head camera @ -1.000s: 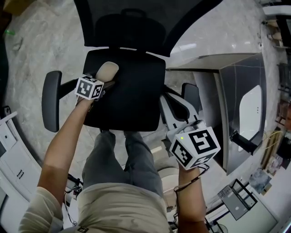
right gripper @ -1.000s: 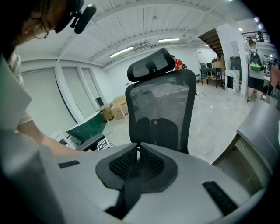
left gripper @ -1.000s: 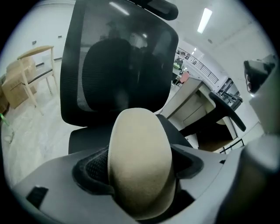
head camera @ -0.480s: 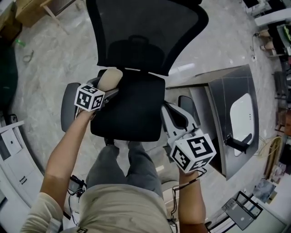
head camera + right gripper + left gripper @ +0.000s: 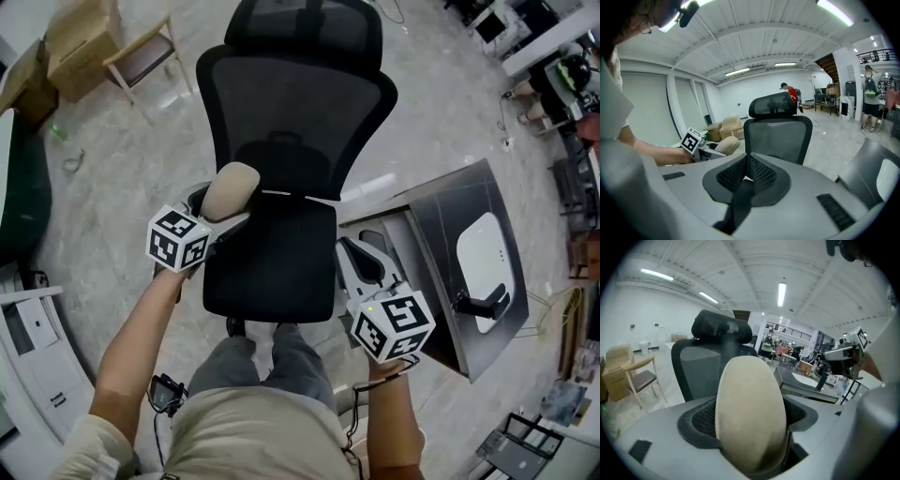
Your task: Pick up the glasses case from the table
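The glasses case (image 5: 750, 413) is clamped in the jaws of the left gripper (image 5: 223, 206), raised over the chair (image 5: 272, 253), seemingly for carrying; the right gripper (image 5: 364, 267) is pinched together, empty.

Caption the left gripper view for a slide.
Left gripper shut on a beige glasses case, a black mesh office chair behind it in a bright hall.

It was a large open-plan office or workshop hall. Ahead of the right gripper (image 5: 361, 261) a black mesh office chair (image 5: 776, 126) stood on a pale polished floor (image 5: 122, 159), with a grey desk (image 5: 441, 216) to its right. Strip lights (image 5: 782, 292) crossed the white ceiling (image 5: 764, 28). Left of the left gripper (image 5: 223, 208) were cardboard boxes (image 5: 616, 366) and a wooden chair (image 5: 644, 378). People (image 5: 768, 344) stood at benches far ahead.
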Demonstrator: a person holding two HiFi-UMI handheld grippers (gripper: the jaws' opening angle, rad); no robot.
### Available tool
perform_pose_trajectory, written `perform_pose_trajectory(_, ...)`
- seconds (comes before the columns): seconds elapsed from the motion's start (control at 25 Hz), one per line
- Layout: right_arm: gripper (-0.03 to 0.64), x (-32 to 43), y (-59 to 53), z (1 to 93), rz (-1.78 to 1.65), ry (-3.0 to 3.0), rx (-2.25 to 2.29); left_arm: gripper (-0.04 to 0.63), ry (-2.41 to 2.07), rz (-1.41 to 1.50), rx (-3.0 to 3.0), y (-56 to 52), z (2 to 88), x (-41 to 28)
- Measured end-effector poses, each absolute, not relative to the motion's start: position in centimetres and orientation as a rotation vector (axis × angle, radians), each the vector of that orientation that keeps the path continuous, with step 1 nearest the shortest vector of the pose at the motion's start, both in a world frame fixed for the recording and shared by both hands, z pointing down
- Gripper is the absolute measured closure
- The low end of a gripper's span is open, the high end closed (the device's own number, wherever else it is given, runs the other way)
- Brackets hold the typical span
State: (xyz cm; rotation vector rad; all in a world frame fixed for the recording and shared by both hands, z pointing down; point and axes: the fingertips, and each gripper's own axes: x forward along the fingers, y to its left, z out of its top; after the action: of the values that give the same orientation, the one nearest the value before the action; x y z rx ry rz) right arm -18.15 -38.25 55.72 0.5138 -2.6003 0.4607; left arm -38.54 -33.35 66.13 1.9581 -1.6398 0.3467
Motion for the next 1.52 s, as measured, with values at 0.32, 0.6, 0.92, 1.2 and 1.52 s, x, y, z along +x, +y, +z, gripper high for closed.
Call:
perform_pose_trajectory(0.32, 0.591, -17.5, -37.9, 49.1, 0.357, -2.707, 0.586, 0.181, -1.711, 0.249, 2.182, -31.8, 53.1, -37.0)
perform_pose_trajectory(0.6, 0.591, -16.3, -36.2, 44.0, 0.299, -2.791, 0.644, 0.182, -1.747, 0.229, 2.327, -28.0, 44.9, -34.9)
perform_pose_trajectory(0.92, 0.592, -14.8, -34.5, 39.4, 0.245, -2.87, 0.66, 0.181, -1.787, 0.183, 2.439, -24.0, 37.7, -32.6)
perform_pose_trajectory(1.2, 0.594, -14.8, -33.1, 35.1, 0.19, -2.967, 0.643, 0.182, -1.827, 0.15, 2.518, -20.9, 32.6, -31.6)
perform_pose_trajectory(1.52, 0.597, -15.7, -30.2, 32.2, 0.063, -2.986, 0.542, 0.182, -1.876, 0.146, 2.558, -18.1, 30.0, -31.8)
